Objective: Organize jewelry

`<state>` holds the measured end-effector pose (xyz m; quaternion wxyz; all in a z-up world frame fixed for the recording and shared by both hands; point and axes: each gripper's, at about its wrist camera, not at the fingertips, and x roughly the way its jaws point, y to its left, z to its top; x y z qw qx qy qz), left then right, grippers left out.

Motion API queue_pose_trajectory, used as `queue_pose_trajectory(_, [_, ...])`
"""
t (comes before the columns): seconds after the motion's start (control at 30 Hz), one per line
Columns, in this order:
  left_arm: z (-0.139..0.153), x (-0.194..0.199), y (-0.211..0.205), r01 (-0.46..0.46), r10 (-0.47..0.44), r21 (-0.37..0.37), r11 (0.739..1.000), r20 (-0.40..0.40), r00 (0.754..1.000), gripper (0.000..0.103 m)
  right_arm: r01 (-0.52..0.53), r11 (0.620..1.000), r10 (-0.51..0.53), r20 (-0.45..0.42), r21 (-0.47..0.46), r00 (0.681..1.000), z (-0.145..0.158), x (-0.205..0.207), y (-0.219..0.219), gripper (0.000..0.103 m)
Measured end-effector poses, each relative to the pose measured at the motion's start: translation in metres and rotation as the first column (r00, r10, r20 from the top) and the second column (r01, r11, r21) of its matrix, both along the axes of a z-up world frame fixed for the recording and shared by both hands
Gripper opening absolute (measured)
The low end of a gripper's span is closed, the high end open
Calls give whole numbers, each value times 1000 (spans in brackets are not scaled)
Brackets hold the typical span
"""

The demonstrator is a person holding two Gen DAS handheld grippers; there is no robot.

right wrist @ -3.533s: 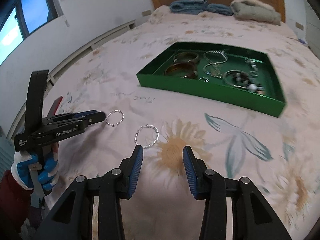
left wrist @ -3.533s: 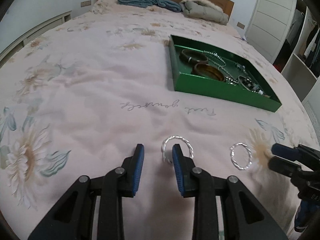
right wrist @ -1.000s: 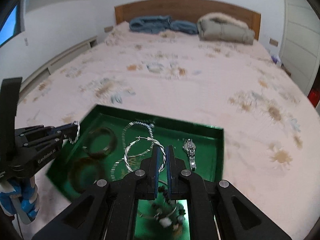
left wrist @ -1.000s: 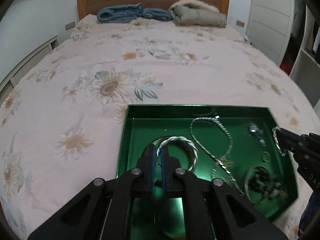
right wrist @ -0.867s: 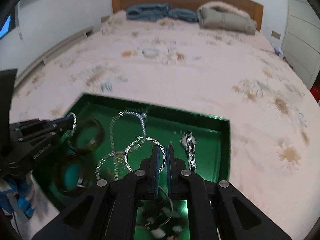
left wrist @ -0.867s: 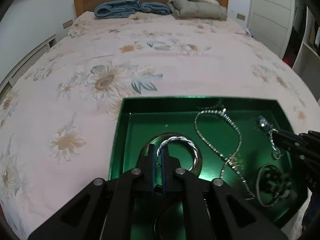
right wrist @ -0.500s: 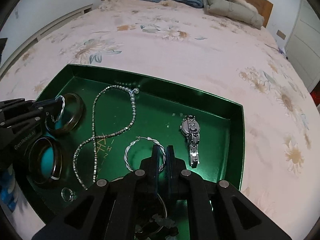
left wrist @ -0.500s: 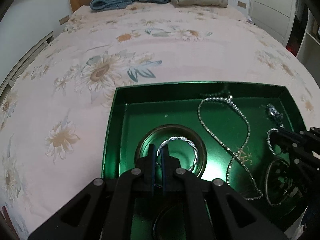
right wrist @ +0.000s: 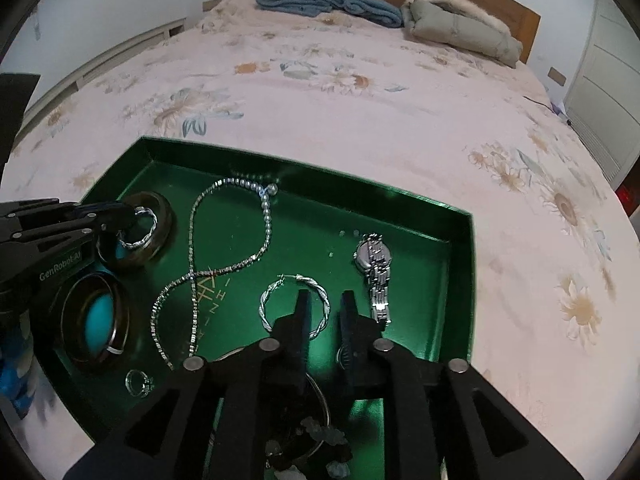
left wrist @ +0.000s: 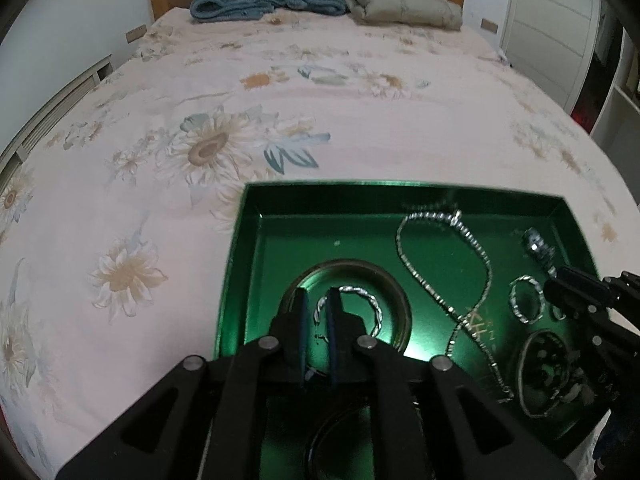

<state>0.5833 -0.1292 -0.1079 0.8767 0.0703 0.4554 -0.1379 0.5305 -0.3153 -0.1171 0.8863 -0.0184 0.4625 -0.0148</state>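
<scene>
left gripper (left wrist: pixel 316 312): jaws slightly parted, lowered | right gripper (right wrist: pixel 325 312): jaws parted, lowered

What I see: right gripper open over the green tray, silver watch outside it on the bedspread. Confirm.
Wrong on the watch: the silver watch lies inside the green tray, as the right wrist view shows. The right gripper is open over the tray.

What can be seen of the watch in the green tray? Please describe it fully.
The watch looks like silver metal, with a round case and a linked band. It lies flat on the tray floor near the right wall, case toward the far side, band stretched toward the camera. Its dial is too small to read. Nothing grips it; the open right gripper hovers just left of the band's near end, and the hoop lies apart from it.
</scene>
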Motion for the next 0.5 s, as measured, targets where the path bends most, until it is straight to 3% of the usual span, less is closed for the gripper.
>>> queue_pose_trajectory(0.23, [40,-29,21,-12,18,-65,998,98,995,28,9,999,-14,85,49,996,34,-27,0,28])
queue_pose_trajectory(0.3, [52,-46,28,-8,18,-76,997,126,992,37,8,999,-13,108,47,994,43,-39,2,34])
queue_pose_trajectory(0.4, [72,-82,40,-3,17,-76,997,181,983,41,-11,998,2,148,57,989,59,-65,11,45])
queue_pose_trajectory(0.5, [87,-116,55,-5,23,-87,996,215,976,49,-25,997,12,181,72,983,73,-93,19,48])
